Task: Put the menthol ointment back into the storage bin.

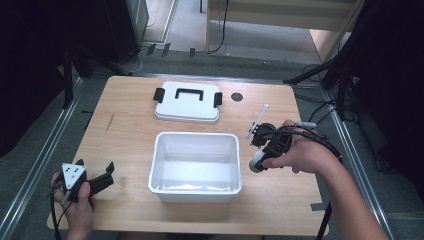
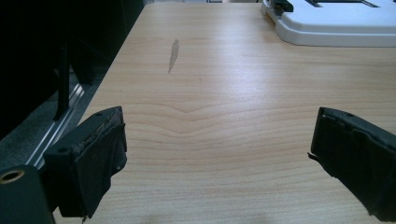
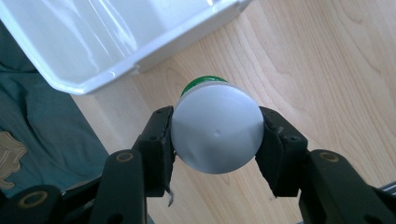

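My right gripper (image 3: 217,137) is shut on a small jar with a white lid (image 3: 216,133) and a green body, both pads pressing on the lid's sides. In the high view that jar (image 1: 257,162) hangs above the table just right of the open white bin (image 1: 195,187). My right gripper (image 1: 260,159) points down toward the person's side. At the table's front left corner, my left gripper (image 1: 102,172) rests low and open. Its jaws stand wide apart over bare wood in the left gripper view, nothing between them (image 2: 217,154).
The bin's white lid (image 1: 187,102) with black handle and clips lies behind the bin, seen also as the lid (image 2: 336,23) far right. A dark round hole (image 1: 237,97) marks the tabletop. A white stick (image 1: 257,120) projects near the right hand.
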Demonstrator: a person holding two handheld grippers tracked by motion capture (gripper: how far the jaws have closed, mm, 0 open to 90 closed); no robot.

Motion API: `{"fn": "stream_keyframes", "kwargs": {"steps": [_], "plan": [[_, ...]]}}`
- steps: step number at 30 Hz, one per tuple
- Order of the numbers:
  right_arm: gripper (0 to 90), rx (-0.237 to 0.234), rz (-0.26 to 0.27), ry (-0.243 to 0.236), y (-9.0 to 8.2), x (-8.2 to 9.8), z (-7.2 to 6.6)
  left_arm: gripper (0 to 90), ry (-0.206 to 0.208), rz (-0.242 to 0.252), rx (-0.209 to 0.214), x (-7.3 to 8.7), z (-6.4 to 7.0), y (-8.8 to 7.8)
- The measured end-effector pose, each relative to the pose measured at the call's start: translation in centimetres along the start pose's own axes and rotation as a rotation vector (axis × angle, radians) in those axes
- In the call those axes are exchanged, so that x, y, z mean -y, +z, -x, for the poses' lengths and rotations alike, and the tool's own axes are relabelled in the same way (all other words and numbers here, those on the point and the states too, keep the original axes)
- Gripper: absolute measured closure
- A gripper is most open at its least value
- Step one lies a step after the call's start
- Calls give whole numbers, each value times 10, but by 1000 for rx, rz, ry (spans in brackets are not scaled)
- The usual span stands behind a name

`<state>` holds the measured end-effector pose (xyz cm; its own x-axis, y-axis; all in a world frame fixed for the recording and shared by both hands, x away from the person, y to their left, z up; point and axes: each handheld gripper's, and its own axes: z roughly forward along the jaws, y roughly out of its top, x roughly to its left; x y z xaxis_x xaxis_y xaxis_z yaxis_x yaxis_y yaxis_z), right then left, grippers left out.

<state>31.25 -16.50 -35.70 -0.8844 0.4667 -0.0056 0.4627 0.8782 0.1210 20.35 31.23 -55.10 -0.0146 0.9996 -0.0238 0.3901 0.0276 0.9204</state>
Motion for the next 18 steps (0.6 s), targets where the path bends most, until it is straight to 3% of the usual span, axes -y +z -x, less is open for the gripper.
{"fn": "stream_keyframes", "kwargs": {"steps": [18], "plan": [[517, 15, 14, -90, -26, -47, -17, 46, 5, -7, 2, 0, 0, 0]]}}
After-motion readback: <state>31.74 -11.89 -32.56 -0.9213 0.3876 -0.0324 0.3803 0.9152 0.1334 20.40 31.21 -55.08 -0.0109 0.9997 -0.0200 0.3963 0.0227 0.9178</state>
